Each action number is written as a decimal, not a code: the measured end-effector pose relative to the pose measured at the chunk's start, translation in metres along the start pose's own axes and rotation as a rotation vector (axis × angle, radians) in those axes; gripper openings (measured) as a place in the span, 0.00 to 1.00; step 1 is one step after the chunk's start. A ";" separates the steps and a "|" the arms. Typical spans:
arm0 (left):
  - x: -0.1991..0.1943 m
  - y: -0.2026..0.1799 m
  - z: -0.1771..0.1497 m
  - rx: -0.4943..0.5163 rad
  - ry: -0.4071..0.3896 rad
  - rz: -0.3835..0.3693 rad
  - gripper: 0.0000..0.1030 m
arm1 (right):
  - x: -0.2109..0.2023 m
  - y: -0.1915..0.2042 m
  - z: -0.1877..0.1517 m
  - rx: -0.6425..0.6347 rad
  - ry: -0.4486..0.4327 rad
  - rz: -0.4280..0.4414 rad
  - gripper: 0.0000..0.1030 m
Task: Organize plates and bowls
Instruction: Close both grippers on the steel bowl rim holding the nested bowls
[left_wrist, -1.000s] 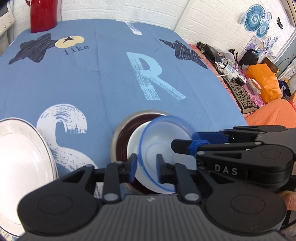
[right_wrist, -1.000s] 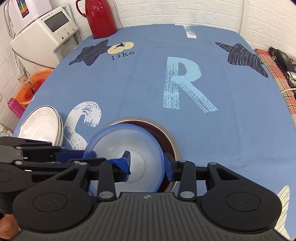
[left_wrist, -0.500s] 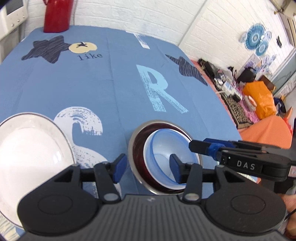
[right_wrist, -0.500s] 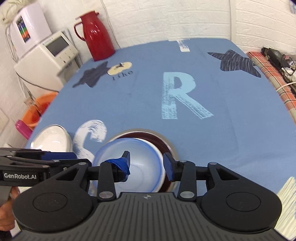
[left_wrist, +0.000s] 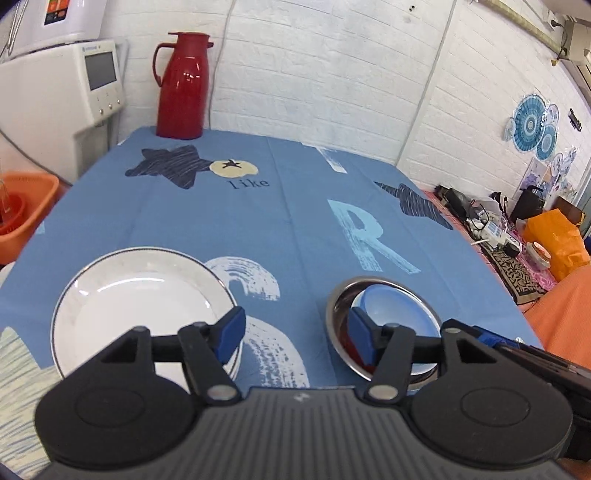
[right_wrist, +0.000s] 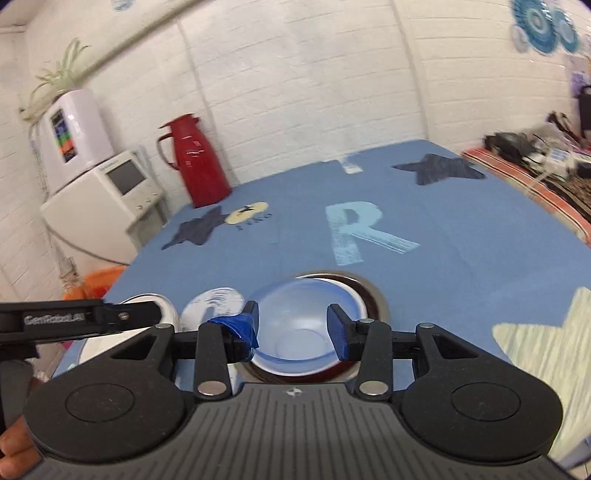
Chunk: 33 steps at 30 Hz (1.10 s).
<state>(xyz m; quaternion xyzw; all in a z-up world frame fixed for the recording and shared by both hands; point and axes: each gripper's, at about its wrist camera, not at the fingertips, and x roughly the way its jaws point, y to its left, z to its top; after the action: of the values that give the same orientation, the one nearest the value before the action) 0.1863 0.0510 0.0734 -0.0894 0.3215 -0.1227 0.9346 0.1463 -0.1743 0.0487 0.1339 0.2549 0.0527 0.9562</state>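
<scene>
**Both claws empty above the stacked bowls**

My left claw (left_wrist: 293, 338) is spread wide and grips nothing; its blue pads hang over the blue cloth of the bench (left_wrist: 229, 221). I take the metal bowl (left_wrist: 338, 299) as my landmark. It sits on the bench near the front edge, just this side of the printed letter R (left_wrist: 364, 240). Nested inside the metal bowl is a white bowl (right_wrist: 356, 301), and inside that lies the clear blue-tinted bowl (right_wrist: 299, 321).

Left of the metal bowl, across the white printed swirl, lie the white plates (left_wrist: 144, 306), stacked and flat on the cloth. Far behind the metal bowl, at the back left corner of the bench, a red jug (left_wrist: 183, 85) stands upright against the brick wall.

My right claw (right_wrist: 291, 328) is also parted, moderately, with the blue-tinted bowl showing between its pads; the pads do not appear to touch its rim. The right view is somewhat blurred.
</scene>
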 end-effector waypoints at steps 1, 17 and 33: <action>0.000 0.002 0.001 -0.007 0.000 0.000 0.58 | -0.001 -0.004 0.001 0.035 -0.011 -0.013 0.24; 0.077 0.007 0.054 0.136 0.311 -0.090 0.59 | 0.013 -0.072 -0.006 0.423 0.099 -0.071 0.25; 0.147 0.003 0.061 0.188 0.556 -0.166 0.59 | 0.028 -0.095 -0.005 0.414 0.200 -0.045 0.25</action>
<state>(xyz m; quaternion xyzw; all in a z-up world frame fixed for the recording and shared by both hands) 0.3376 0.0168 0.0350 0.0082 0.5437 -0.2476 0.8019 0.1714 -0.2594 0.0046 0.3157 0.3567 -0.0090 0.8792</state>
